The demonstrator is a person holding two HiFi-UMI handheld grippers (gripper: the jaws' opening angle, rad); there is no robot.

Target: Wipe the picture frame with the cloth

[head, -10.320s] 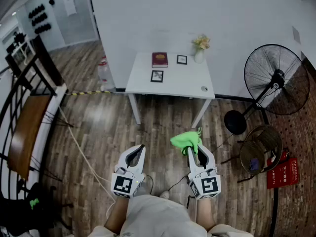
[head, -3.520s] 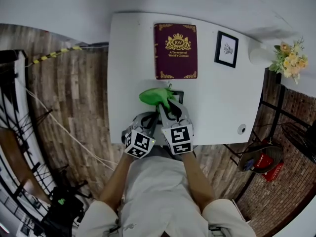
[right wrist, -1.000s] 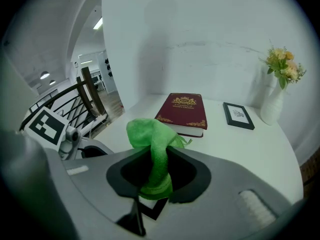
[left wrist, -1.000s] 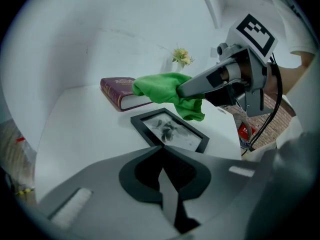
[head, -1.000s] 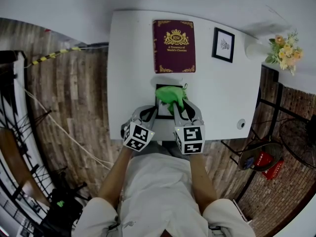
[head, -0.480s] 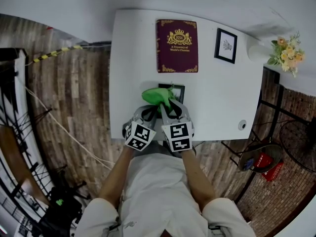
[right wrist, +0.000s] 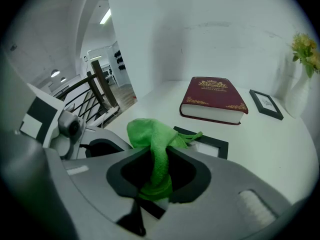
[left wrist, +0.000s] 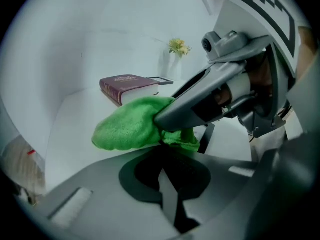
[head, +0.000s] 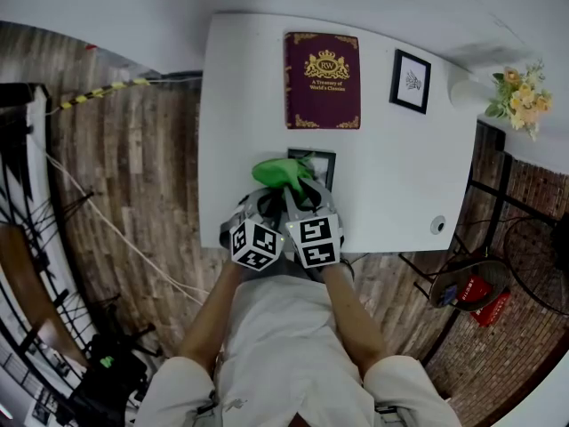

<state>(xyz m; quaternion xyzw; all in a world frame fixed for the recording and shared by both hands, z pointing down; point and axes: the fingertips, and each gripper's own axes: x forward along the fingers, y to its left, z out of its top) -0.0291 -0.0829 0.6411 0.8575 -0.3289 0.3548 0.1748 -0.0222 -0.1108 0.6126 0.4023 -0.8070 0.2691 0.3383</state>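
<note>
Jaws of right gripper (right wrist: 156, 183) pinch cloth (right wrist: 149, 133) over picture frame (right wrist: 210, 145), left gripper (left wrist: 164, 183) jaws together

frame (head: 322, 160) partly hidden (under cloth (head: 277, 173)), left side covered

Head view looks steeply down at the table (head: 400, 194); 2 low gripper views share the book (left wrist: 127, 86).

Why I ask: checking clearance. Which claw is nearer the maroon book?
Right. The right claw, holding the green cloth over the picture frame, sits in front of the maroon book; the left claw is farther back and left, by the table's near edge.
</note>
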